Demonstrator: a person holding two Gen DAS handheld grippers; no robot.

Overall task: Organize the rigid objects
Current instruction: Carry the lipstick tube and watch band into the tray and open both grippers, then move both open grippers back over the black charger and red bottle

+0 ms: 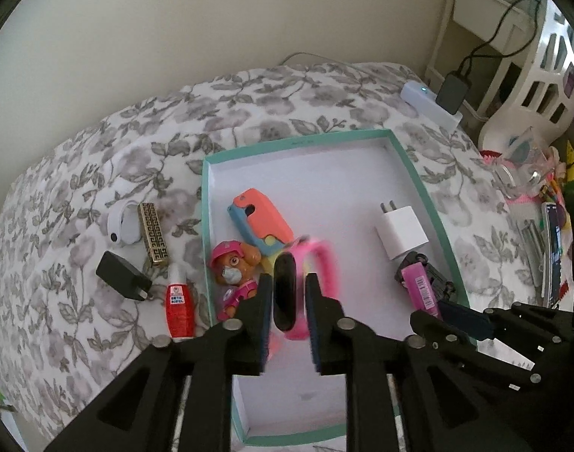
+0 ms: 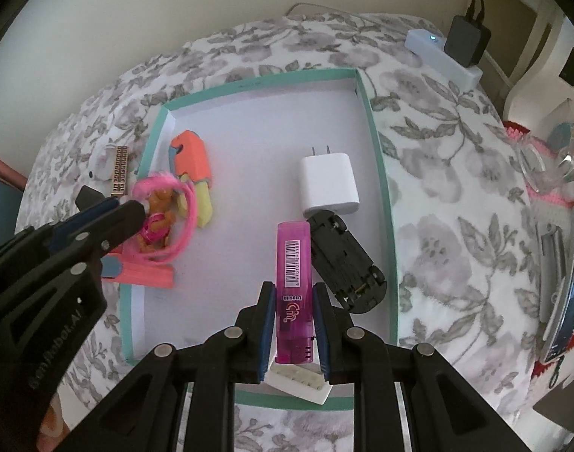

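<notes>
Black fingers of the left gripper [image 1: 289,301] fill the bottom of the left wrist view, clamped on a pink watch [image 1: 306,290] whose dark face sits upright between the pads; the watch is blurred and held over the near left part of the teal-rimmed box [image 1: 415,173]. Seen from the right wrist, the right gripper [image 2: 293,324] is closed on a pink lighter [image 2: 292,286], barcode side up, with a small white block [image 2: 300,382] lying just below its base near the front wall of the box.

Inside the box, a puppy figure in a pink cap [image 1: 234,275] lies against the left wall, just beside the left gripper's left finger. An orange-and-blue toy [image 1: 260,222] lies behind it, touching a yellow piece. A white plug charger [image 1: 402,231] rests toward the right wall, prongs pointing away, and a black toy car [image 2: 345,263] lies upside down, touching the charger's near corner and just right of the lighter.

On the flowered bedspread [image 1: 98,150] left of the box sit a white band [image 1: 123,222], a gold patterned lighter [image 1: 154,233], a black charger [image 1: 123,275] and a red bottle [image 1: 179,310], all near one another. A white power strip [image 1: 430,107] with a black adapter plugged in lies at the far right edge of the bed.
</notes>
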